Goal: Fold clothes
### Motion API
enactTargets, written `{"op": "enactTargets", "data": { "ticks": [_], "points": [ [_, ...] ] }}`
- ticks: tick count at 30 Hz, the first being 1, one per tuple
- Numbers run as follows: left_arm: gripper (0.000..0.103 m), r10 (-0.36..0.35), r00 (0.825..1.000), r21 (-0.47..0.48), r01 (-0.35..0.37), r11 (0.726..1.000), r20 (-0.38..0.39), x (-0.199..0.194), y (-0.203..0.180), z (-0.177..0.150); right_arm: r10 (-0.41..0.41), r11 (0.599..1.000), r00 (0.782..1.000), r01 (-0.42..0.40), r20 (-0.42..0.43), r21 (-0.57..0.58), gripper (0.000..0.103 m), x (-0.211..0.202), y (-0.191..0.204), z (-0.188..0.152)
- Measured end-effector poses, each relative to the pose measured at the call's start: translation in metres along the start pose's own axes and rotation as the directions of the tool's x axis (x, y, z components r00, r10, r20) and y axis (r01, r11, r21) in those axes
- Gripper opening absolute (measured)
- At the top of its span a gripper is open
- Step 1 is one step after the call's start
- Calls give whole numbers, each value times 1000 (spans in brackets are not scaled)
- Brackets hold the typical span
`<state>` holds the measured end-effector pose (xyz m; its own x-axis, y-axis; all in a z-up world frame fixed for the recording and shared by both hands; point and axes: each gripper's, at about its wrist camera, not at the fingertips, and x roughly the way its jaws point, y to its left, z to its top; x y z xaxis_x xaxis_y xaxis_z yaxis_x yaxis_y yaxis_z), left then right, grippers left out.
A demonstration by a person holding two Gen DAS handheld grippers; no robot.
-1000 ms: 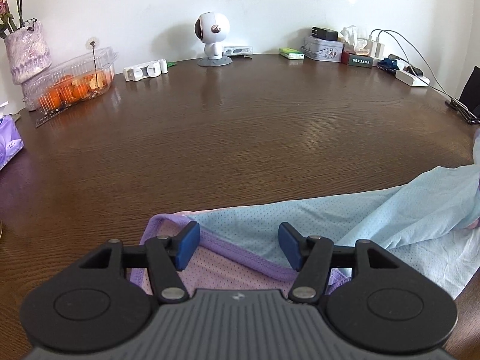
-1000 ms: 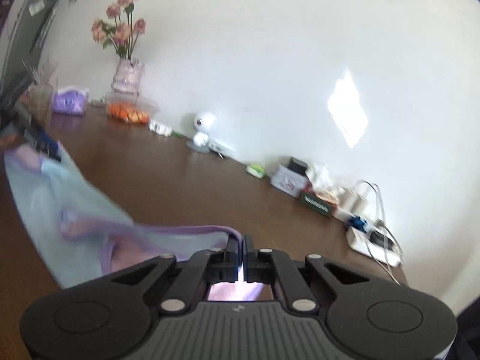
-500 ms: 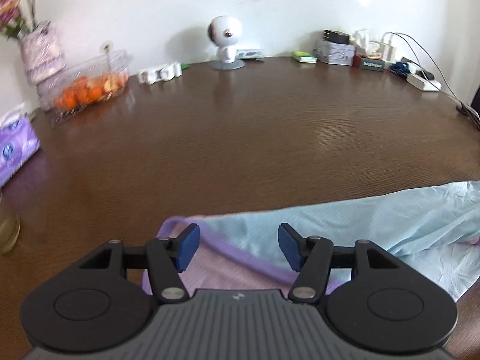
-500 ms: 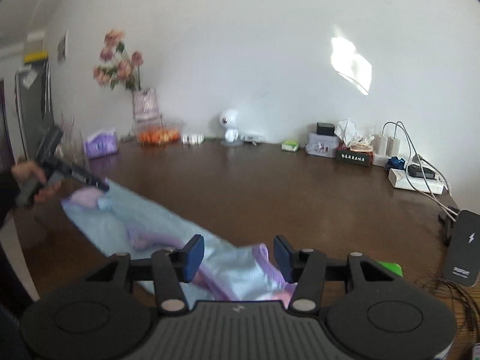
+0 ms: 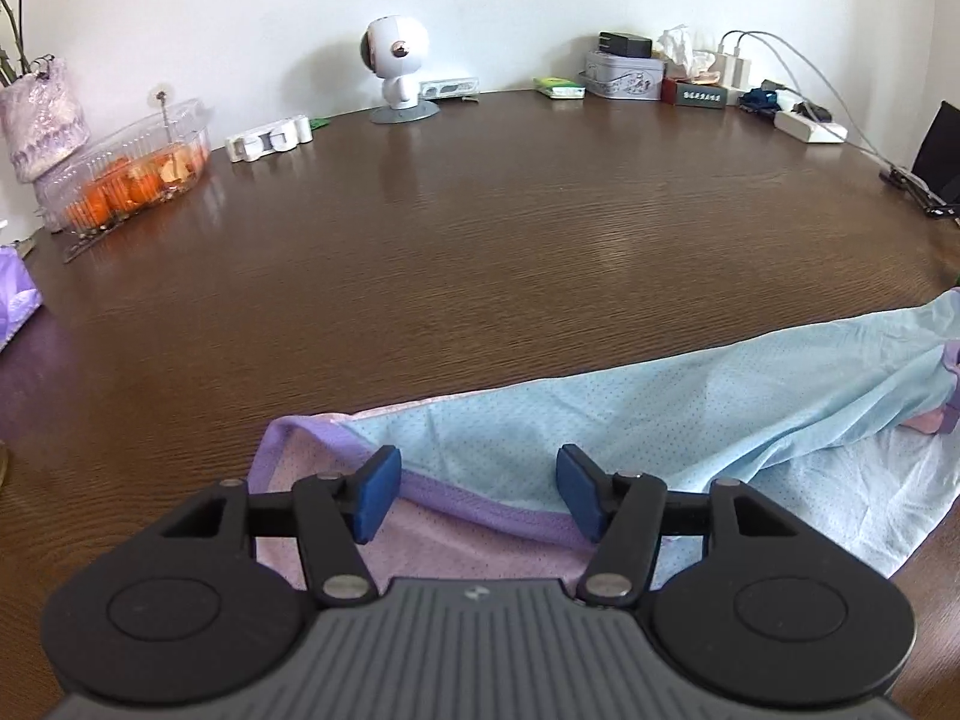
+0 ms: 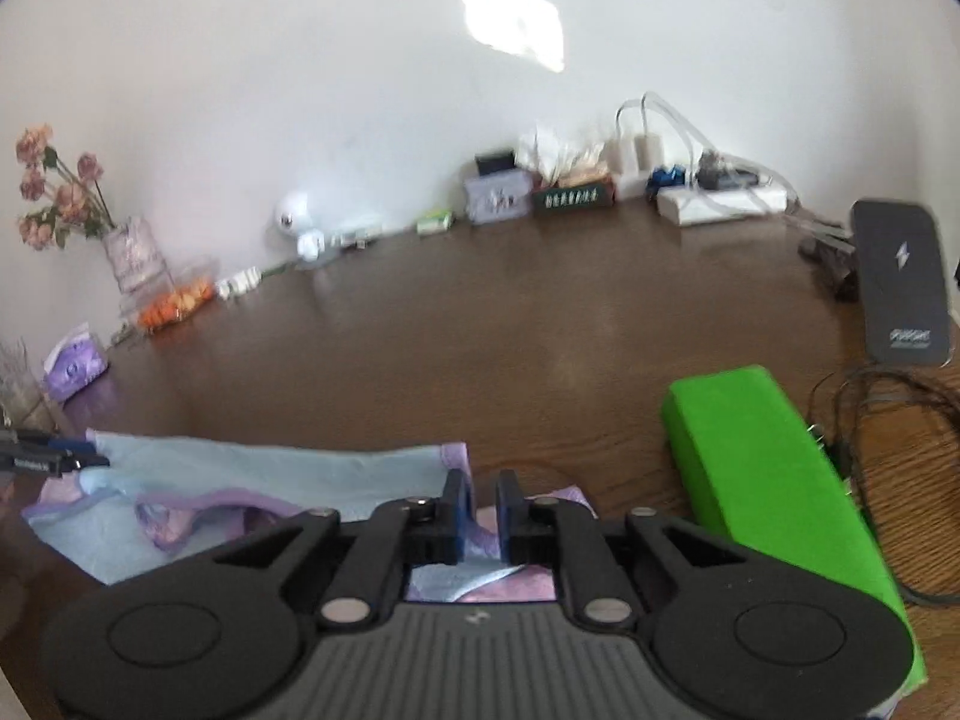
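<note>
A light blue mesh garment with purple trim (image 5: 660,420) lies spread on the brown table (image 5: 480,228). My left gripper (image 5: 477,495) is open, its blue pads over the purple-edged hem at the garment's left end, holding nothing. In the right wrist view the same garment (image 6: 252,474) lies flat. My right gripper (image 6: 480,510) has its jaws nearly closed, a narrow gap between them, over the garment's purple corner; whether cloth is pinched is unclear. The left gripper's tip shows at the far left (image 6: 54,456).
A bright green block (image 6: 774,498) lies right of my right gripper, with cables and a black charger (image 6: 900,282) beyond. Along the back wall stand a white robot toy (image 5: 396,69), an orange container (image 5: 132,174), a flower vase (image 5: 39,114), boxes and a power strip (image 5: 810,126).
My right gripper let go of the garment's end, opened, then came down over the corner with jaws nearly closed again. The garment now lies flat. My left gripper stays open over the hem.
</note>
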<state>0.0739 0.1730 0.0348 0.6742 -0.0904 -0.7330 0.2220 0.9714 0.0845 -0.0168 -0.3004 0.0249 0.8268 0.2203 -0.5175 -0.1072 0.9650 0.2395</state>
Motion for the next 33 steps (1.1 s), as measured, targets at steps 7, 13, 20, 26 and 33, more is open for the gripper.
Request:
{"op": "enactTargets", "data": {
  "ticks": [7,13,20,26,33],
  "points": [
    [60,-49,992,-59,56,997,117,-31,2,6,-116,991,993,118,-39,61,45,-14,5,-28],
    [61,-51,994,-52,56,997,95,-29,-3,-5,-217,955,976,216,19,-202,24,-7,38,-48],
    [61,-158,969,-27,166,986,192,-40,-66,9,-233,954,972,225,-17,-198,8,-5,35,-37],
    [66,-224,967,230,193,954,119,-10,-171,21,-224,960,975,221,0,-174,18,-19,32,-26],
    [67,-239,960,153,217,964,147,-34,-102,-6,135,933,987,-98,85,-345,34,-34,93,-3]
  ]
}}
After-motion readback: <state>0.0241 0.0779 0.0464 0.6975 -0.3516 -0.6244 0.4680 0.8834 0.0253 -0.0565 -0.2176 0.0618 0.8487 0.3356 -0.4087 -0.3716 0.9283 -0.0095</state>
